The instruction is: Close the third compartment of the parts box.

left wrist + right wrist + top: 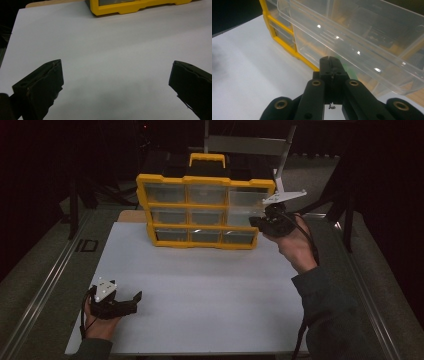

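Tongs [329,60] closed beside clear drawer [352,37].

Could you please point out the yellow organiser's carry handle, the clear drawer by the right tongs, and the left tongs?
Carry handle [206,157], high view, on its top bar.
Clear drawer [367,37], right gripper view, on its transparent front wall.
Left tongs [131,302], high view, midway between the tips.

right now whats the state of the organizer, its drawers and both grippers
yellow drawer organizer: upright on the white table
clear drawer, right column: pulled partly out
other drawers: pushed in
right gripper: jaws shut, at the pulled drawer
left gripper: jaws open, nothing between them
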`<state>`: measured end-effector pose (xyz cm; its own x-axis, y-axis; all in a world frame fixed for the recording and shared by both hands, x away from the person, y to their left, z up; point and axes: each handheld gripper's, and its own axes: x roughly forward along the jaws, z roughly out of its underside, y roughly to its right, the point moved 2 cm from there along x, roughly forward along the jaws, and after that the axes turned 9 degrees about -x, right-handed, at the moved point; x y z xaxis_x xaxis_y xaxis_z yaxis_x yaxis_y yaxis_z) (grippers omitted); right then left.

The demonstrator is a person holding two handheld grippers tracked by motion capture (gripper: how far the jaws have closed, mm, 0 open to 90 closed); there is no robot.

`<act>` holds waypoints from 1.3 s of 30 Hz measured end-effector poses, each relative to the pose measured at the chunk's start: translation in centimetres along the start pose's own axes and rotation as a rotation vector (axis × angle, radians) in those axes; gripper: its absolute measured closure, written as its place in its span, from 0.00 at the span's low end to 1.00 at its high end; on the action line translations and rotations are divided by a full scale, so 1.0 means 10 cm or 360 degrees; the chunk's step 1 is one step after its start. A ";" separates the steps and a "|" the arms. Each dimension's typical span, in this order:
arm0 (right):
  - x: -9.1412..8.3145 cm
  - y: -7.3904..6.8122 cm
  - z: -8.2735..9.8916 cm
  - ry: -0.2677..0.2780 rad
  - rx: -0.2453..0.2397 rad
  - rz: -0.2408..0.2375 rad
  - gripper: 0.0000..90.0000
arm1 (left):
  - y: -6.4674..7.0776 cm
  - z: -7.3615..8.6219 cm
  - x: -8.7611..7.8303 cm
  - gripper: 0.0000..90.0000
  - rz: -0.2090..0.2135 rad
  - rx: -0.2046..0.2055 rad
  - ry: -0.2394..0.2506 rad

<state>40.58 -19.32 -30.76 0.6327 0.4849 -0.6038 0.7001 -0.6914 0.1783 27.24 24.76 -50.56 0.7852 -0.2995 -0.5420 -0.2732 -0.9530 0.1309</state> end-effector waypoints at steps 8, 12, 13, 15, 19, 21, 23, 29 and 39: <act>0.02 -0.01 -0.03 0.0016 0.0011 -0.0004 1.00 | 0.00 0.00 0.00 0.00 0.0001 0.0001 0.0000; 0.03 0.00 -0.06 0.0028 0.0011 0.0000 1.00 | 0.00 0.00 0.00 0.00 -0.0001 -0.0003 0.0003; 0.03 0.00 -0.06 0.0030 0.0010 0.0002 1.00 | 0.00 0.00 0.00 0.00 -0.0004 -0.0003 0.0003; 0.04 0.00 -0.07 0.0028 0.0015 0.0002 1.00 | 0.00 0.00 0.00 0.00 -0.0003 -0.0003 0.0004; 0.05 0.01 -0.09 0.0035 0.0022 0.0004 1.00 | 0.00 0.00 0.00 0.00 -0.0004 -0.0004 0.0005; 0.06 0.02 -0.10 0.0035 0.0022 0.0005 1.00 | -0.01 0.00 0.00 0.00 -0.0005 -0.0004 0.0005; 0.07 0.02 -0.11 0.0035 0.0028 0.0005 1.00 | 0.00 0.00 0.00 0.00 -0.0005 -0.0004 0.0005; 0.09 0.04 -0.12 0.0038 0.0042 0.0014 1.00 | 0.00 0.00 0.00 0.00 -0.0003 -0.0003 0.0004; 0.12 0.11 -0.12 0.0042 0.0078 0.0033 1.00 | -0.01 0.00 0.00 0.00 -0.0003 -0.0003 0.0004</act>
<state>42.56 -18.85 -30.36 0.6561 0.4835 -0.5795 0.6700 -0.7266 0.1522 27.24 24.83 -50.53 0.7869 -0.2979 -0.5404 -0.2707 -0.9536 0.1316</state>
